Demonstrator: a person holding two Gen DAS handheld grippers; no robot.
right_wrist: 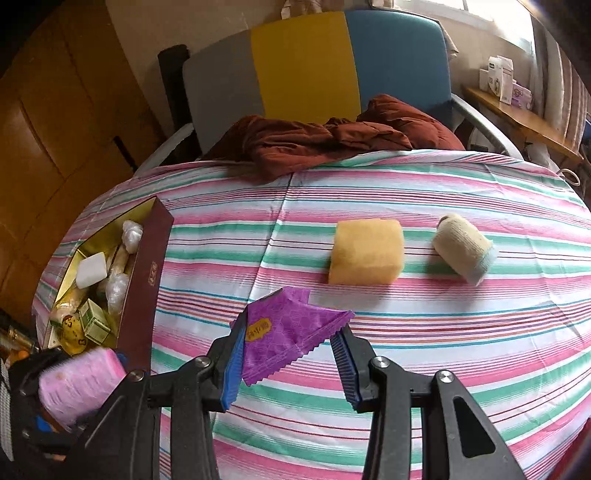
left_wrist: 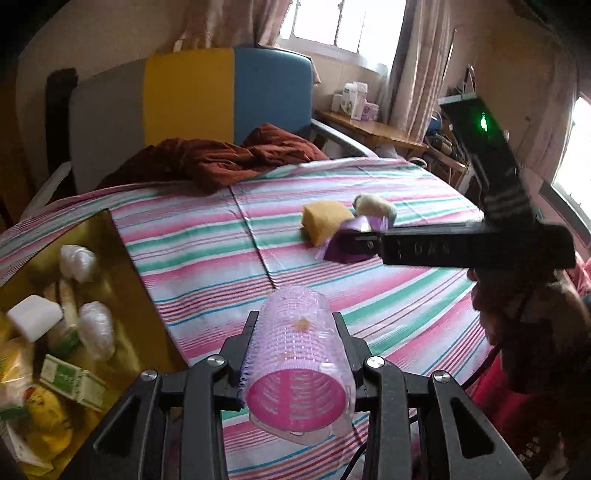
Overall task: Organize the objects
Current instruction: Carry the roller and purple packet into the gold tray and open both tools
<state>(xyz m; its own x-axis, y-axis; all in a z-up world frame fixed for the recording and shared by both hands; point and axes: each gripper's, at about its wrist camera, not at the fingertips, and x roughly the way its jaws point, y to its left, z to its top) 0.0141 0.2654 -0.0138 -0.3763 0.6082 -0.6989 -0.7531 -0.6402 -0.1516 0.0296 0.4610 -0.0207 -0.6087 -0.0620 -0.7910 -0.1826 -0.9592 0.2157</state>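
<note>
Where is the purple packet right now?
The purple packet is held between the right gripper's fingers above the striped bedsheet, just in front of the yellow sponge, with the open box off to its left.

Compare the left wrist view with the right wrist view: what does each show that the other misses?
Only the left wrist view shows the window and the right gripper's black body from the side. Only the right wrist view shows the box's maroon outer wall and the purple packet's yellow label. Both show the left gripper shut on the pink hair roller, the right gripper holding the purple packet, the yellow sponge, the rolled sock, the gold-lined box of small items, and the striped sheet.
</note>
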